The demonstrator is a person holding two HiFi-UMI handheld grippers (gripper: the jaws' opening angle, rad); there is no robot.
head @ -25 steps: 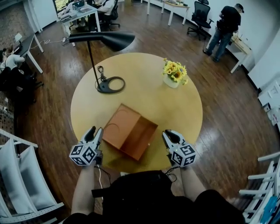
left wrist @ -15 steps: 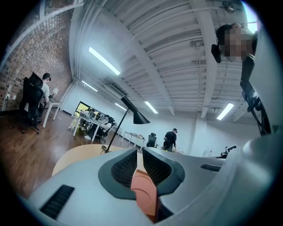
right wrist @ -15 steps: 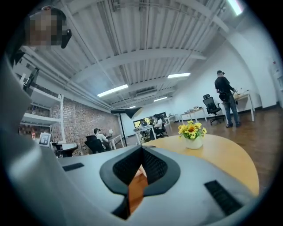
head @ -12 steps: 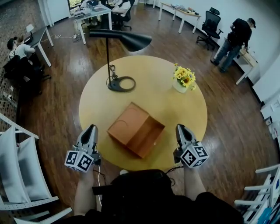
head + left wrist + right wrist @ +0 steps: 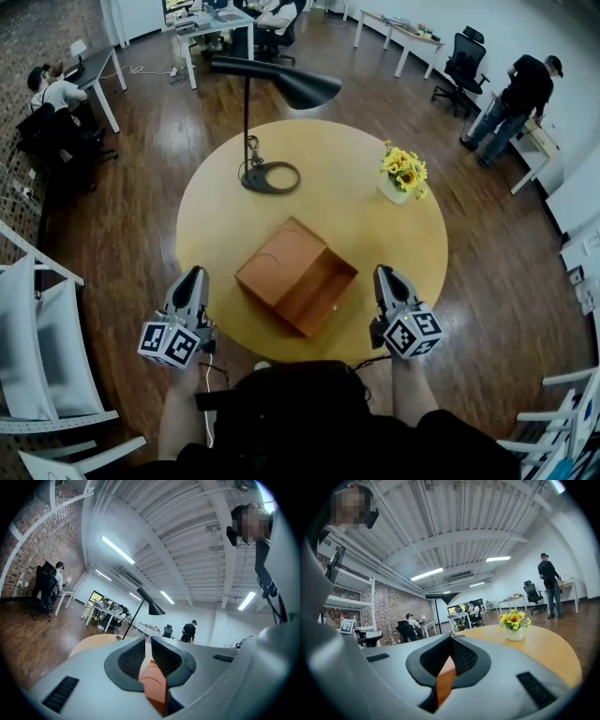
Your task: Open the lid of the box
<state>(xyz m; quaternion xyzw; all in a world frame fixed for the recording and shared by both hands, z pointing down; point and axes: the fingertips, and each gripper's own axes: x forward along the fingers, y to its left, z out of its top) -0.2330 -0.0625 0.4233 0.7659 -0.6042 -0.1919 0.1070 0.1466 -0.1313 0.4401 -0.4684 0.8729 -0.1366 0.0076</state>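
Note:
An orange-brown box point(image 5: 322, 289) sits in the near middle of the round yellow table point(image 5: 328, 202). Its lid point(image 5: 278, 261) lies open and flat on the box's left side. My left gripper point(image 5: 194, 276) hovers off the table's near-left edge, shut and holding nothing. My right gripper point(image 5: 382, 276) rests over the near-right edge, also shut and empty. Both stand apart from the box, one on each side. In the left gripper view the jaws of my left gripper point(image 5: 146, 647) meet, with a sliver of orange box point(image 5: 153, 686) behind them. The right gripper view shows my right gripper point(image 5: 451, 642) the same way.
A black desk lamp point(image 5: 270, 177) stands at the table's far left, its shade point(image 5: 302, 86) overhanging. A white pot of yellow flowers point(image 5: 403, 178) sits at the far right. White chairs point(image 5: 42, 356) stand to my left. Desks and people fill the room beyond.
Both grippers have drawn back and outward from the box's sides and their jaws have gone from open to shut. The box and its open lid have not moved.

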